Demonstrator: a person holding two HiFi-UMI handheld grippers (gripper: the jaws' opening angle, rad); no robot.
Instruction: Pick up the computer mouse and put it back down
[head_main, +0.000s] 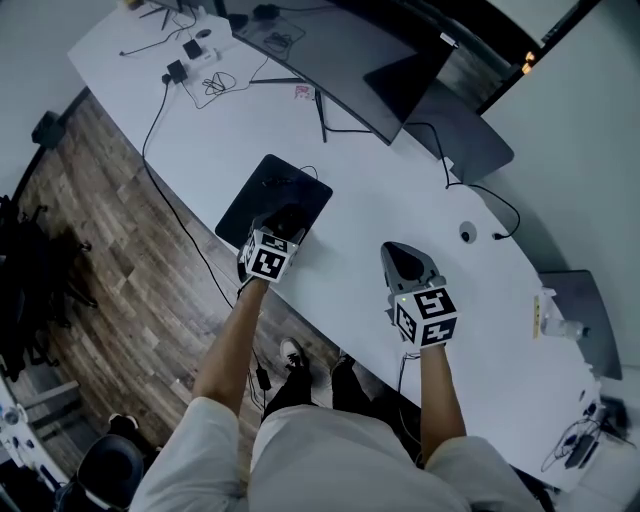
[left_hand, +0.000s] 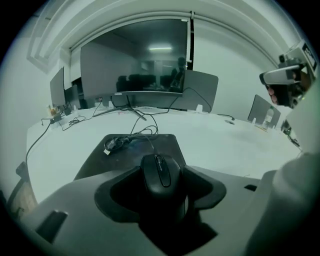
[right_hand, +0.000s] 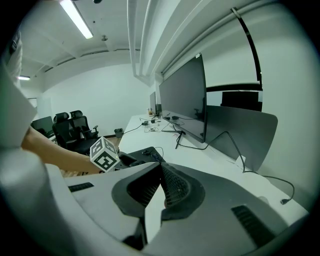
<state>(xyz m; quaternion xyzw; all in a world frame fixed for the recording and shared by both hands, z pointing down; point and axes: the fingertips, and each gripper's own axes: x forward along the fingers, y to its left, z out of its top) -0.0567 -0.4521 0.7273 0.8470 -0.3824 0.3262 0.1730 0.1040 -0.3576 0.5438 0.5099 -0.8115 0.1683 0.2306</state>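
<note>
A black wired computer mouse (left_hand: 161, 170) sits between the jaws of my left gripper (left_hand: 162, 181), which is shut on its sides. In the head view the mouse (head_main: 291, 215) and the left gripper (head_main: 283, 229) are over the near right part of a black mouse pad (head_main: 262, 192). Whether the mouse touches the pad cannot be told. Its cable lies coiled on the pad (left_hand: 118, 143). My right gripper (head_main: 402, 251) hovers over the bare white desk (head_main: 350, 190) to the right, jaws shut on nothing, their tips meeting (right_hand: 161, 168).
A wide dark monitor (head_main: 330, 55) stands at the back of the desk, a dark panel (head_main: 462, 128) to its right. Cables and a power strip (head_main: 196, 52) lie far left. A cable grommet (head_main: 467, 233) and a bottle (head_main: 562, 326) are on the right. Office chairs (right_hand: 70, 131) stand beyond.
</note>
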